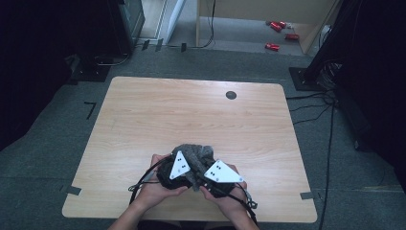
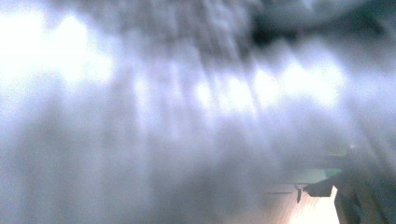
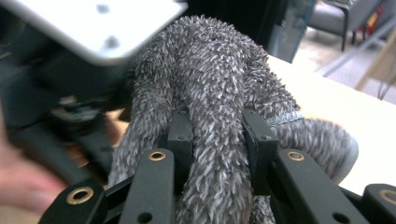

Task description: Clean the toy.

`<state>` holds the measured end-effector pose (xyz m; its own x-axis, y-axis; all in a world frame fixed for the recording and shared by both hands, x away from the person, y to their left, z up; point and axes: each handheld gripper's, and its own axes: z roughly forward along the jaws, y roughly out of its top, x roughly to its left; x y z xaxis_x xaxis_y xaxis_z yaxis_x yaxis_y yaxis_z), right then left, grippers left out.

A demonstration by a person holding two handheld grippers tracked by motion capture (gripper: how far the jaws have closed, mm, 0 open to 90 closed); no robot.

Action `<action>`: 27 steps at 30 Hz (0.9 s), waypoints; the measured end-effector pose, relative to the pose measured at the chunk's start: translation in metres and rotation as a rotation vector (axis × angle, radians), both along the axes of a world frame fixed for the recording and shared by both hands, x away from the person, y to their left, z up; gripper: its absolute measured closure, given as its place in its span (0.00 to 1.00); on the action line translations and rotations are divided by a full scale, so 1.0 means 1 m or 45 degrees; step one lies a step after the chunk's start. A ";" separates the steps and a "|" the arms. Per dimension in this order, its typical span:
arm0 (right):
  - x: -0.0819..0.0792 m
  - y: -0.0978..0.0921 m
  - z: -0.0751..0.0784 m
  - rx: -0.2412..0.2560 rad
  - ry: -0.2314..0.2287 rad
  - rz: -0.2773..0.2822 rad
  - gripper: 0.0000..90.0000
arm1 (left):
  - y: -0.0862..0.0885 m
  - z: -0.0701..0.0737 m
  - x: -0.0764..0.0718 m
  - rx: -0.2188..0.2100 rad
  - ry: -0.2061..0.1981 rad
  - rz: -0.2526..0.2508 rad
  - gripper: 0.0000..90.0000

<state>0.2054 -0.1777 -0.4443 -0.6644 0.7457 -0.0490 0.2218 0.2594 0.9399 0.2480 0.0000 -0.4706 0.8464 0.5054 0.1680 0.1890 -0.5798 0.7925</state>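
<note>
Because you bunch the grey fuzzy cloth [image 1: 195, 155] at the table's [image 1: 143, 120] near edge, both claws meet there. Left gripper view: fabric blur, left claw state unclear. Right gripper view: right claw [image 3: 217, 135] pinches a fold.

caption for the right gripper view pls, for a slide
Right claw shut on a fold of grey fuzzy cloth above the wooden table.

Light wood bench [image 1: 191, 115] w/ round black grommet [image 1: 231, 95] nr far edge. Grey carpet [image 1: 43, 158] around it; red cans [image 1: 277, 33] beyond far-right corner, black cables [image 1: 316, 108] just right.
</note>
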 end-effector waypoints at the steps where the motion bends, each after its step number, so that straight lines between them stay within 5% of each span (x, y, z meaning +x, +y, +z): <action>1: 0.003 -0.004 -0.001 0.010 0.013 -0.024 0.77 | 0.000 -0.001 0.000 0.006 -0.003 0.001 0.39; 4: 0.008 -0.012 -0.002 0.050 0.062 -0.044 0.77 | -0.001 -0.002 0.000 0.001 0.008 -0.003 0.39; 10: -0.003 0.003 -0.001 0.005 0.028 0.033 0.77 | -0.001 -0.001 -0.001 -0.008 0.016 -0.026 0.39; 13: -0.005 0.005 0.000 -0.004 -0.009 0.042 0.78 | 0.004 0.001 0.000 -0.067 0.018 -0.055 0.39; 18: 0.006 -0.019 0.006 0.099 0.023 -0.070 0.78 | 0.011 0.002 0.002 -0.134 0.012 -0.068 0.39; 21: 0.013 -0.032 0.005 0.138 0.079 -0.112 0.78 | 0.019 0.005 0.002 -0.306 0.032 -0.151 0.39; 23: 0.016 -0.037 0.002 0.223 0.123 -0.065 0.78 | 0.025 0.010 0.002 -0.412 0.026 -0.187 0.39; 24: 0.017 -0.037 0.000 0.262 0.149 -0.056 0.79 | 0.027 0.011 0.003 -0.437 0.018 -0.185 0.39; 27: 0.021 -0.037 -0.006 0.245 0.196 -0.065 0.78 | 0.033 0.012 0.004 -0.494 0.019 -0.194 0.39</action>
